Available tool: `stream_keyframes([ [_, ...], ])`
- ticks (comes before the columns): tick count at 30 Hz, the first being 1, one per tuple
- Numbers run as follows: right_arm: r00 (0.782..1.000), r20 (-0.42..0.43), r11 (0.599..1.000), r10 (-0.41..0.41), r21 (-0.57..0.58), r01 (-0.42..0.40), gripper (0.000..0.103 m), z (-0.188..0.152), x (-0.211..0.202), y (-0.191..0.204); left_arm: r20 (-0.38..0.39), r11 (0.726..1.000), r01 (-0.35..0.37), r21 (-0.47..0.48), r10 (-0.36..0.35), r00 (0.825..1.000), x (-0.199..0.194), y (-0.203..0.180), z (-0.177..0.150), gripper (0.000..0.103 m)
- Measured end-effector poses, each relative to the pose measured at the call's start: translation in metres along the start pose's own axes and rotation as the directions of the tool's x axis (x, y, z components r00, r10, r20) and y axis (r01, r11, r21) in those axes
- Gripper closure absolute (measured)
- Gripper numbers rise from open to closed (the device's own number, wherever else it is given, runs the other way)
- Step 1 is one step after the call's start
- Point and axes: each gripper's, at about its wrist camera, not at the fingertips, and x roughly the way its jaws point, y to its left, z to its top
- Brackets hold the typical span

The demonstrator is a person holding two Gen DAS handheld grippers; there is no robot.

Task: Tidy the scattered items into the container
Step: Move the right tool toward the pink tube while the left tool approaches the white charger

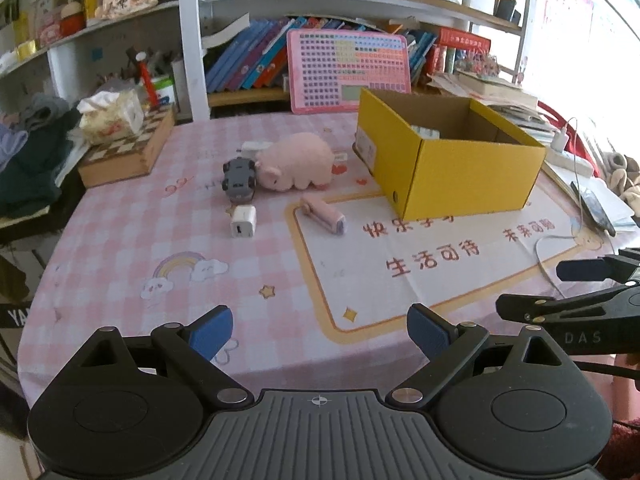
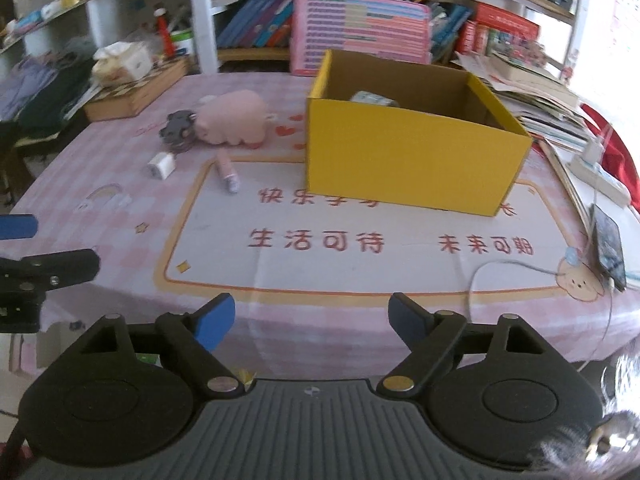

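Note:
A yellow cardboard box [image 1: 472, 172] [image 2: 408, 156] stands open on the pink checked tablecloth, with a pale packet [image 2: 374, 99] inside it. Left of the box lie a pink plush pig [image 1: 296, 162] [image 2: 234, 122], a grey toy car [image 1: 239, 179] [image 2: 179, 128], a white charger cube [image 1: 243, 222] [image 2: 161, 165] and a small pink tube [image 1: 324, 215] [image 2: 229, 171]. A second white plug [image 1: 252, 147] lies behind the pig. My left gripper [image 1: 320, 334] is open over the table's near edge, nothing between its pads. My right gripper [image 2: 312, 320] is also open and empty, near the front edge.
A wooden chessboard box [image 1: 128, 152] with a tissue pack sits at the left. Shelves of books and a pink chart board [image 1: 348, 70] back the table. A phone [image 2: 610, 246], white cable and power strip [image 2: 600, 176] lie at the right edge, with stacked papers behind.

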Motion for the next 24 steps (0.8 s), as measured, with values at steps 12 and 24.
stream_keyframes([
  [12, 0.999, 0.023, 0.998, -0.03, -0.058, 0.031, 0.018, -0.003, -0.001, 0.015, -0.015, 0.999, -0.033, 0.0, 0.033, 0.999, 0.001, 0.007, -0.01, 0.007],
  [24, 1.0, 0.009, 0.996, 0.012, -0.087, -0.011, 0.018, -0.002, 0.003, 0.027, 0.015, 1.0, -0.02, -0.012, 0.02, 1.0, -0.006, 0.014, -0.013, 0.007],
])
